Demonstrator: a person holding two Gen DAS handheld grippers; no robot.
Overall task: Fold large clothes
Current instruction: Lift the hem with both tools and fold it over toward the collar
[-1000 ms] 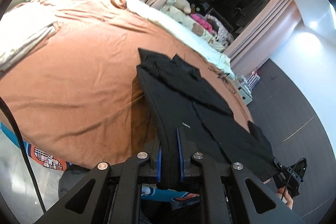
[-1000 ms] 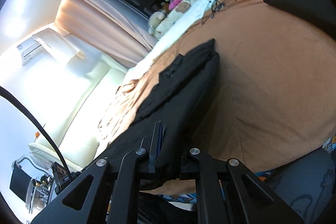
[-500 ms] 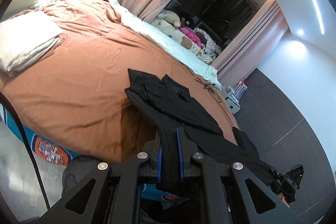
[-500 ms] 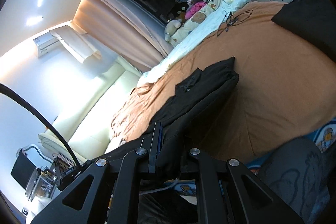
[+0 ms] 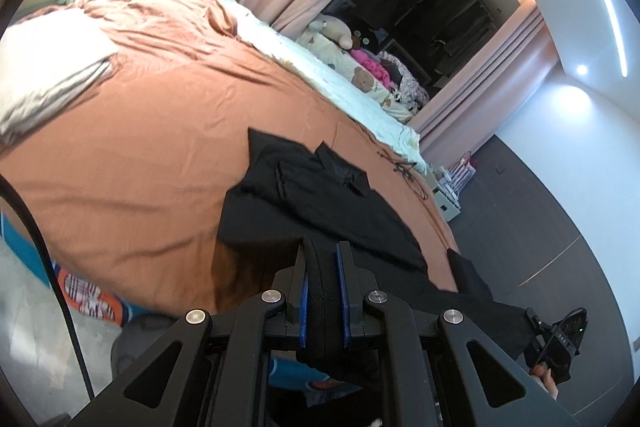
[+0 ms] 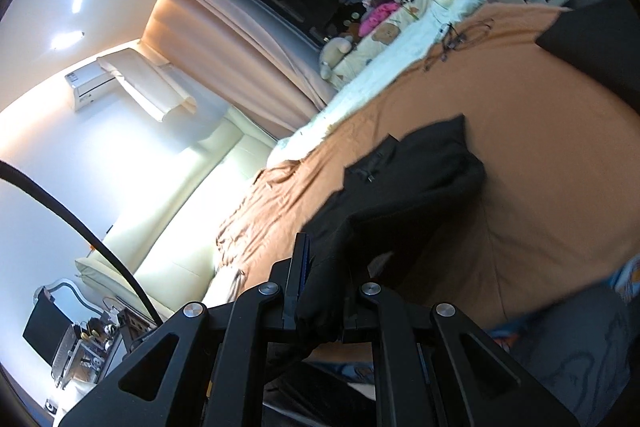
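The left claw (image 5: 323, 269) is clamped on a bunched edge of the black garment (image 5: 320, 203), cloth filling the narrow gap between its blue-lined pads; the right claw (image 6: 320, 279) is pinched nearly closed on another part of the same hem, dark fabric spilling out below its fingers. The garment lies partly on the orange bedspread (image 5: 152, 155) of the bed, its collar end farthest from the person and flat on the cover, its near end lifted off the edge of the mattress and strung between the two claws.

Compared with a second ago, the cloth has gone from a long, flat, stretched panel to a shorter, humped shape; the near half now rides up and bulges over the far half, and both cameras see more of the room and ceiling, which fits the claws having risen and pushed a little toward the collar. I read that as the start of a lengthwise fold, hem carried over toward the shoulders; the fold is under way but not laid down.

Motion blur softens the right wrist view, so whether a sleeve is tucked inside the bulge is hard to say; a second dark piece (image 6: 592, 39) sits at the bed's far right, apart from this one.
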